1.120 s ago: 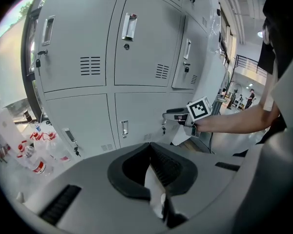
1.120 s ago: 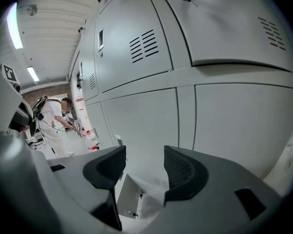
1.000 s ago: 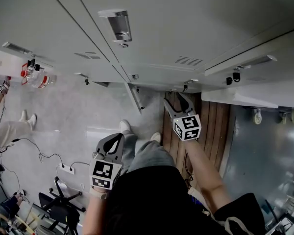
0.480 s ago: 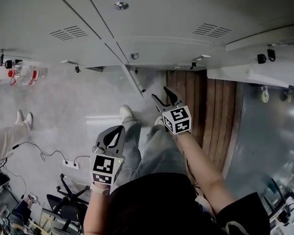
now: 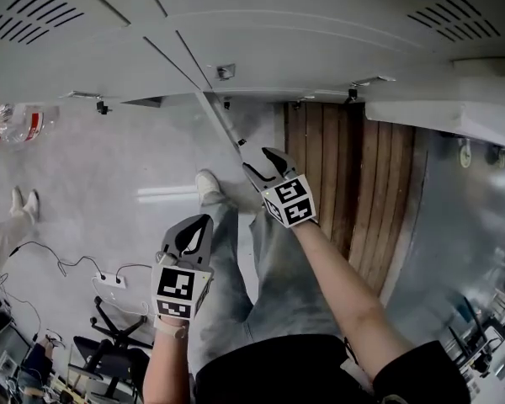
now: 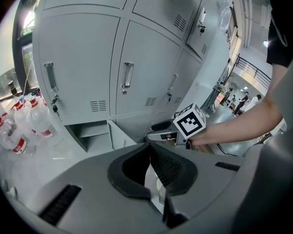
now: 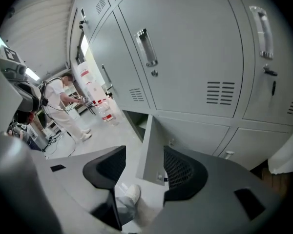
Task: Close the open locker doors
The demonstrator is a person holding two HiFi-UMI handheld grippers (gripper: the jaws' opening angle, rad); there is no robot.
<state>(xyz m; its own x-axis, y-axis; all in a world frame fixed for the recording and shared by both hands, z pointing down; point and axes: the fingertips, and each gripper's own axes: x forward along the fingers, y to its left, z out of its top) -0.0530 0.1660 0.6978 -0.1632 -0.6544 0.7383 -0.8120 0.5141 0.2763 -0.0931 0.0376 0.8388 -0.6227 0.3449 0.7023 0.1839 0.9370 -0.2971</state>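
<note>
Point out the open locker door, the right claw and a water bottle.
open locker door (image 7: pixel 154 147): right gripper view, its flat panel.
right claw (image 5: pixel 255 158): head view, midway between its fingertips.
water bottle (image 5: pixel 15 124): head view, its clear body.

Under me is a grey, slightly shiny floor (image 5: pixel 109 167), and to its right a strip of dark wooden planks (image 5: pixel 324 154). The lockers (image 5: pixel 261 49) stand on it. On the grey part lie a white power strip (image 5: pixel 107 281) with black cables (image 5: pixel 46 255), some water bottles (image 5: pixel 13 123) and a black chair base (image 5: pixel 109 320); my shoe (image 5: pixel 207 185) stands there too
</note>
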